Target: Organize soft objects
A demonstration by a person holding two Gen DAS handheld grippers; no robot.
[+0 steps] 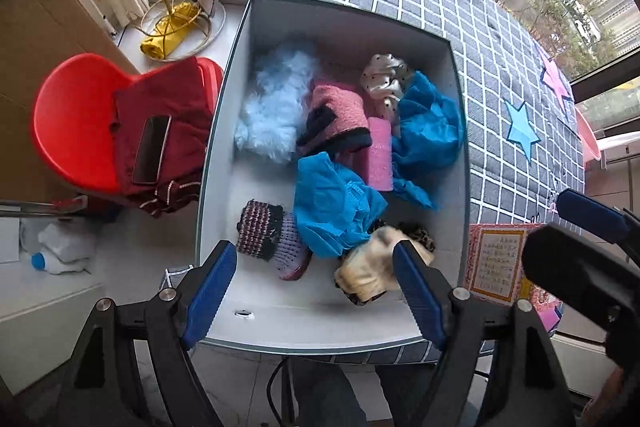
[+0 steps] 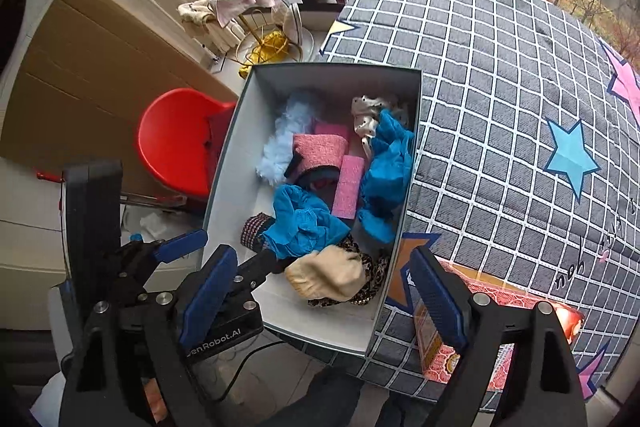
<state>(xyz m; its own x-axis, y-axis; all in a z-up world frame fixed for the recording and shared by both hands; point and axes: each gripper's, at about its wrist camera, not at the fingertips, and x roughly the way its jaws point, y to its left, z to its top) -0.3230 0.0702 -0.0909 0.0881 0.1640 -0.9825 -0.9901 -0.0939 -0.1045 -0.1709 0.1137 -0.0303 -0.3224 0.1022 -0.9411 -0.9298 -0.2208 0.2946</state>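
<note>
Hovering over box [image 1: 456, 75] near edge: left tongs [image 1: 316, 291] spread, empty, straddling beige sock [image 1: 368, 267] just ahead. Right tongs [image 2: 324, 303] spread, farther right. Left is nearer; sock's long axis unclear.

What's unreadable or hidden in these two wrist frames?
- Left wrist: cream sock blurred; part lies behind the left gripper finger.
- Left wrist: red booklet print too small, partly behind the right gripper.
- Right wrist: knit sock mostly under blue shoe cover.
</note>
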